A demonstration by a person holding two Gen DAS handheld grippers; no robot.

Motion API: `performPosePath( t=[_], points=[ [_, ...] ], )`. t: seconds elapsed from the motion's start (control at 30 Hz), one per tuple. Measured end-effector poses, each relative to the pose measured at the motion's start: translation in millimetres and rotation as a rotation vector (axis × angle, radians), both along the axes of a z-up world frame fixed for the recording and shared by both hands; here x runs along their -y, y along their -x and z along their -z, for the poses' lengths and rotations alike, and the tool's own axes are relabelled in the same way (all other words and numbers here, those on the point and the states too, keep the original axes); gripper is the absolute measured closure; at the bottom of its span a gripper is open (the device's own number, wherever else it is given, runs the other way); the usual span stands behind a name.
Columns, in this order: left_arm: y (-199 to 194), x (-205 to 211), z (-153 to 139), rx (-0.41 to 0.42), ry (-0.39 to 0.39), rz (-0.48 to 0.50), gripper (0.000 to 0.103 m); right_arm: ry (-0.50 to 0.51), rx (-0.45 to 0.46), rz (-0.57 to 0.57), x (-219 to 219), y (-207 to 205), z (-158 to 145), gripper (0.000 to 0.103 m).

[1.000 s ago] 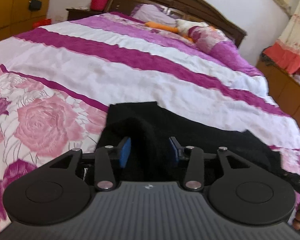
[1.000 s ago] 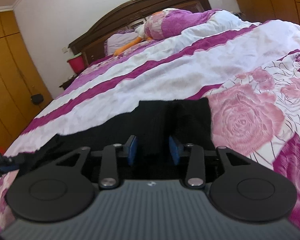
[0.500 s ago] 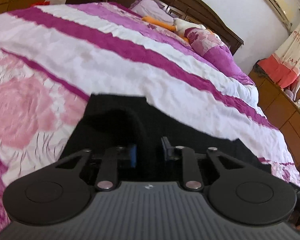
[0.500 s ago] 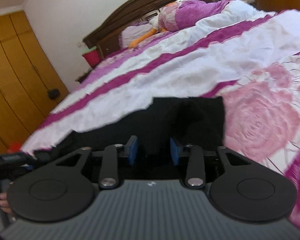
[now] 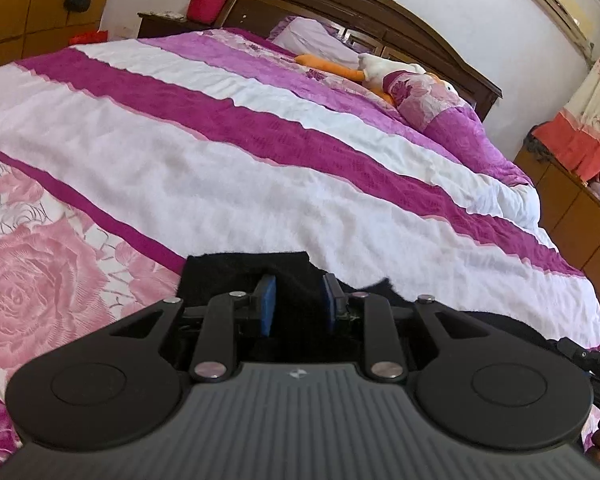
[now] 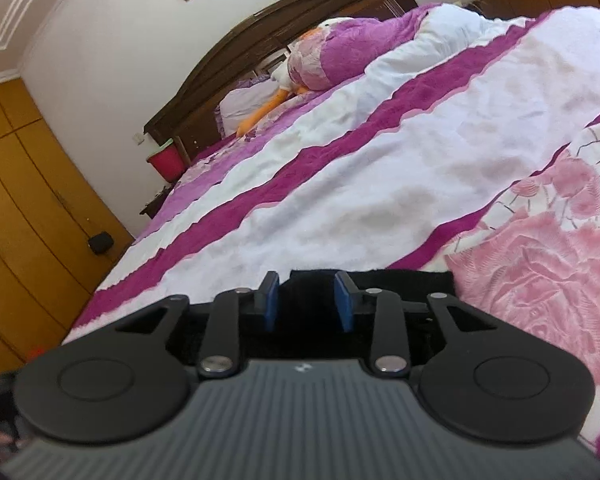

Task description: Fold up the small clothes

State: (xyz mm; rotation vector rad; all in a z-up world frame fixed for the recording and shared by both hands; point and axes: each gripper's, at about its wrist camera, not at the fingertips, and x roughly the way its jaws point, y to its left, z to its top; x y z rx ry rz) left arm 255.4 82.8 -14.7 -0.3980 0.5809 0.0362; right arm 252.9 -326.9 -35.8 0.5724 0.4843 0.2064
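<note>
**Black garment pinched at both ends on a rose-print bed**

On the left, the left gripper (image 5: 296, 300) points down over a black garment (image 5: 228, 276) of soft, matte knit. Its blue pads (image 5: 267, 304) stand a narrow way apart with a thick bunch of the dark cloth filling the gap between them; the jaws have closed in during the last second, and the pads look pressed against the fabric. The garment's far edge runs straight, then breaks into a ragged, fuzzy outline toward the right.

The garment lies at the near edge of the bedspread (image 5: 220, 184), a plush, slightly crinkled cover with broad white and magenta bands and large pink roses printed along the near side. Farther back lie a lilac pillow (image 5: 312, 36), a plush toy (image 5: 380, 68) with an orange limb, and a rolled quilt (image 5: 448, 116). A dark, curved wooden headboard (image 5: 364, 0) backs the bed; a red bucket (image 5: 206, 2) stands on a nightstand beside yellow-brown wardrobe doors (image 5: 40, 0). A curtain (image 5: 592, 120) hangs at the far right.

The right gripper (image 6: 306, 300) holds the garment's other end (image 6: 404, 284), a flat black band with a straight hem. Its pads (image 6: 344, 304) sit somewhat parted, having just eased wider, with a fold of cloth standing between them and touching both.
</note>
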Motion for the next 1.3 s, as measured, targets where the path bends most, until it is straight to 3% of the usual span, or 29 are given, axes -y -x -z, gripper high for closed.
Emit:
performPosePath(
  t=[0.2, 0.37, 0.5, 0.63, 0.8, 1.0, 1.13, 1.3],
  points=[
    [11.7, -0.3, -12.2, 0.023, -0.038, 0.009, 0.074, 0.073, 0.048, 0.03, -2.6, 21.9, -4.4, 0.067],
    [20.7, 12.1, -25.9, 0.038, -0.083, 0.072, 0.074, 0.087, 0.076, 0.063, -0.4, 32.0, -12.0, 0.067],
    [26.0, 29.1, -32.7, 0.068, -0.101, 0.14, 0.073, 0.158, 0.074, 0.066, -4.4, 36.4, -17.7, 0.067],
    [18.7, 44.5, -24.5, 0.05, -0.083, 0.216, 0.073, 0.223, 0.071, -0.051, -16.5, 32.7, -19.7, 0.067],
    [0.2, 52.9, 5.4, -0.026, -0.111, 0.212, 0.073, 0.304, 0.022, -0.148, -37.1, 14.1, -12.9, 0.067],
    [-23.0, 37.1, 35.8, -0.086, -0.141, 0.144, 0.073, 0.49, -0.08, -0.28, -64.7, -20.5, -3.2, 0.07],
    [-39.9, 28.5, 47.0, -0.08, -0.221, 0.06, 0.073, 0.661, -0.059, -0.174, -73.1, -36.2, 4.7, 0.07],
    [-43.5, 26.4, 53.4, -0.062, -0.247, 0.03, 0.073, 0.645, -0.111, 0.114, -45.0, -56.4, 6.5, 0.07]
  ],
)
